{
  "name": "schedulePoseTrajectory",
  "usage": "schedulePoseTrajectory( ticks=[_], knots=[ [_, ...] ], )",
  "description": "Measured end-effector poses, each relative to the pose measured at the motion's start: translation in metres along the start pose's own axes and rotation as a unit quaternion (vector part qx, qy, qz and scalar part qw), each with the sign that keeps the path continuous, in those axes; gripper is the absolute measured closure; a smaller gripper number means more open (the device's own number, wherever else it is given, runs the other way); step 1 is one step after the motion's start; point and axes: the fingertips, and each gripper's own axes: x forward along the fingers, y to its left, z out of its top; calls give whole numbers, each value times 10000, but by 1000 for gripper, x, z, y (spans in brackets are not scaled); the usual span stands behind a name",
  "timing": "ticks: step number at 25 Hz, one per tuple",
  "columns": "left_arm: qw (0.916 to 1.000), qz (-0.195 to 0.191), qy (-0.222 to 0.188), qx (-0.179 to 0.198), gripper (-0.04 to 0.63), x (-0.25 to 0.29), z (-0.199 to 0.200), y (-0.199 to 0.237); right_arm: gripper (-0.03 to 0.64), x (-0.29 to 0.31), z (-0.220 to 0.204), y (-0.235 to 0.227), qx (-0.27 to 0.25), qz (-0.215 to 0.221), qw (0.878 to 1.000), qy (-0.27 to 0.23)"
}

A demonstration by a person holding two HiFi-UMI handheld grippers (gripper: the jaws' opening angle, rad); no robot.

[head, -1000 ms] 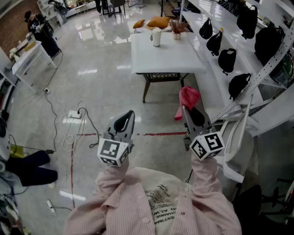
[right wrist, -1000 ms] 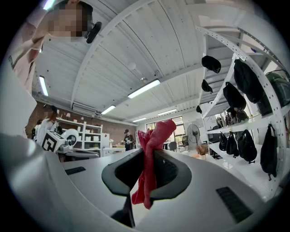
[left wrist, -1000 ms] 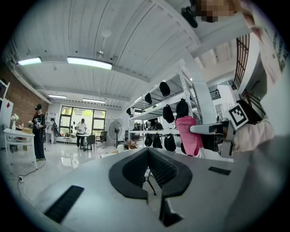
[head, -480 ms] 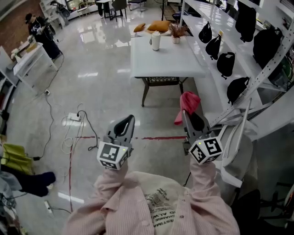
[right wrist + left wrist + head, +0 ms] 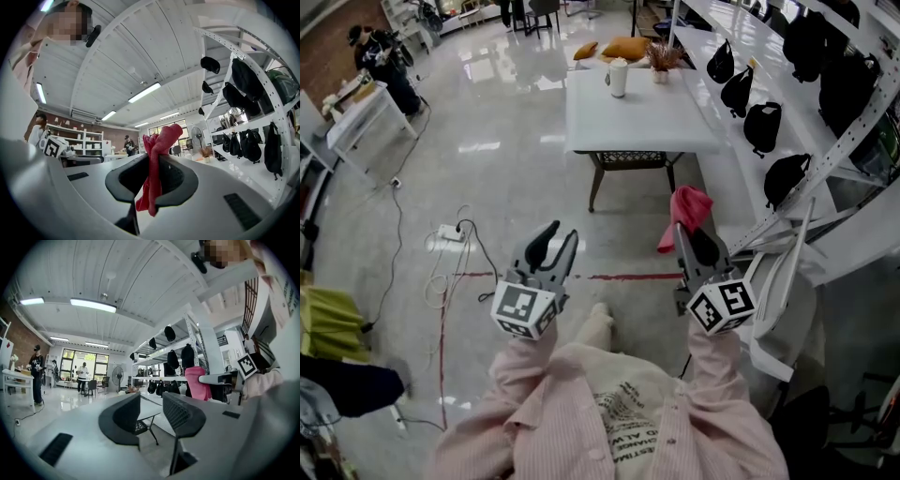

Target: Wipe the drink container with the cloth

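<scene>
Pointing forward, right gripper (image 5: pixel 682 232) clamps the cloth (image 5: pixel 688 206) while left gripper (image 5: pixel 559 238) opens its empty jaws.

Both forearms, in pink striped sleeves (image 5: pixel 521 367), reach forward from the chest at about the same height, well apart from each other. The left gripper (image 5: pixel 561 234) points forward and slightly to the right, its marker cube (image 5: pixel 523 310) near the wrist; its jaws are opening, a narrow gap showing between them, with nothing held there. The right gripper (image 5: pixel 686 236) points forward and a little to the left, with its own cube (image 5: pixel 722 301) facing up. Its jaws are pressed together on a red cloth (image 5: pixel 687 208), which sticks up past the tips and hangs below them.
</scene>
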Motion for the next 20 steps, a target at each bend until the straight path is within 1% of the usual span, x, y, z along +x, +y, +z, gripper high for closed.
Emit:
schedulePoseTrajectory(
  ticks=[1, 3, 5, 6, 7, 8, 13, 20],
  knots=[
    [10000, -36, -5, -19, 452, 2, 0, 0, 569, 2, 0, -1, 17, 11, 10000, -21],
    [10000, -64, 17, -54, 436, 6, 0, 2, 569, 7, 0, -2, 41, 21, 10000, -20],
    [9999, -87, 34, -69, 399, 13, -2, 4, 569, 12, -1, -5, 61, 28, 10000, -36],
    [9999, -91, 40, -82, 375, 17, -2, 5, 569, 15, -1, -8, 71, 28, 10000, -52],
    [9999, -95, 49, -100, 326, 21, -3, 7, 569, 18, -1, -11, 83, 17, 9999, -62],
    [9999, -104, 62, -119, 305, 26, -5, 9, 569, 21, 0, -15, 96, -5, 9999, -63],
    [9997, -122, 149, -165, 270, 62, -13, 24, 569, 45, -5, -42, 88, -87, 9999, -26],
    [9989, -89, 390, -232, 261, 126, -25, 61, 569, 102, -12, -84, 213, -166, 9996, 66]
  ],
)
